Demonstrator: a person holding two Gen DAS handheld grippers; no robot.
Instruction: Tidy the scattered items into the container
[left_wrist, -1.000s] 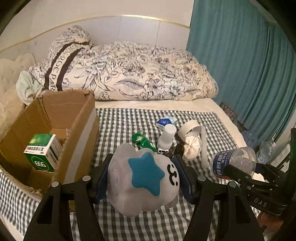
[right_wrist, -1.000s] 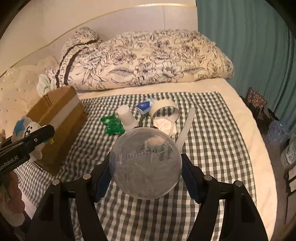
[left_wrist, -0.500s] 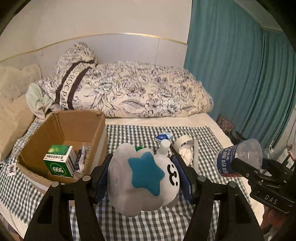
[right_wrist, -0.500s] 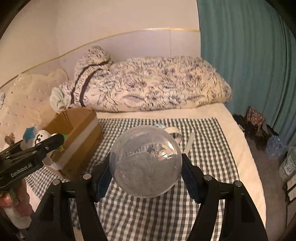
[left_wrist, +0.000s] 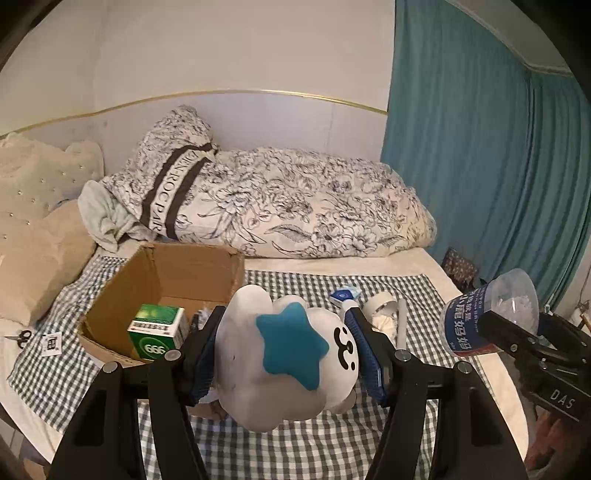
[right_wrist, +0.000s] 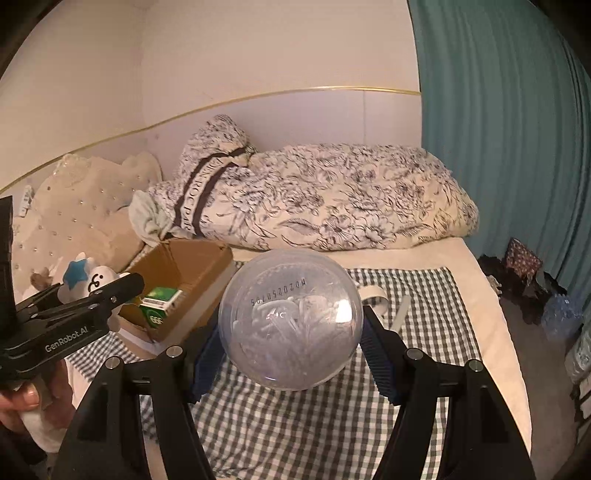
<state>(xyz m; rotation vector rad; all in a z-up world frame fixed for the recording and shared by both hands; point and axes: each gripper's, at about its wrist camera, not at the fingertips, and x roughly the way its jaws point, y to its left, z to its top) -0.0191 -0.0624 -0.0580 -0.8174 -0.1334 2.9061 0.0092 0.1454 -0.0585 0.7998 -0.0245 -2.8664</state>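
The left tongs (left_wrist: 286, 347) are clamped on a white plush toy (left_wrist: 284, 354) with a blue star on it, both blue pads pressed into its sides, holding it above the checked blanket (left_wrist: 317, 446) on the bed, just beside the open cardboard box (left_wrist: 162, 266). The right tongs (right_wrist: 290, 328) grip a clear plastic jar (right_wrist: 290, 319) by its sides, bottom toward the camera (a blue label wraps the jar in the left view), also held off the blanket. Inside the box stands a green carton (left_wrist: 157, 332). A roll of tape (left_wrist: 380, 306), a small blue-and-white packet (left_wrist: 345, 294) and a pale stick (left_wrist: 401, 321) lie on the blanket beyond the toy.
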